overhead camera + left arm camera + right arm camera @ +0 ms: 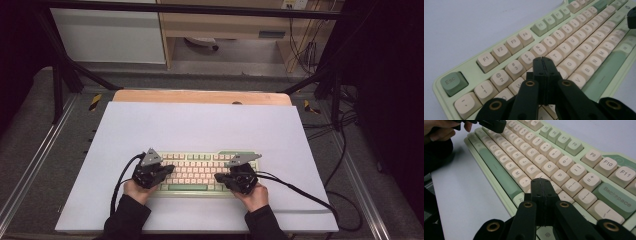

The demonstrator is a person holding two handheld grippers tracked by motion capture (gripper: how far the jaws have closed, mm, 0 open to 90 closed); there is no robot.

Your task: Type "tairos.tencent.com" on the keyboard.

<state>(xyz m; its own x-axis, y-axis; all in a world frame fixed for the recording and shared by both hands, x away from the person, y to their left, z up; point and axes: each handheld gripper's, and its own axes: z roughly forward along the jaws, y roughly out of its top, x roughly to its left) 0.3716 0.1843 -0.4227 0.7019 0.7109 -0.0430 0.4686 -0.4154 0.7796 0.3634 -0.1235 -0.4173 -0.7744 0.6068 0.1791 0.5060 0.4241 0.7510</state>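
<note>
A pale green keyboard [197, 172] with cream and green keys lies near the front of the white table sheet [200, 130]. My left gripper [169, 170] hovers over its left end, jaws shut with nothing between them. In the left gripper view the shut left gripper [545, 63] points over the keyboard [564, 42] near the upper letter keys. My right gripper [219, 177] rests at the keyboard's right end, also shut and holding nothing. In the right gripper view the right gripper [541, 185] sits above the keyboard [554, 157] by the punctuation keys, with the other hand [439, 130] far off.
A wooden board edge [200, 96] shows behind the white sheet. Black cables [300, 192] trail from both grippers toward the table's front. A metal frame [60, 70] and a cabinet stand beyond the table.
</note>
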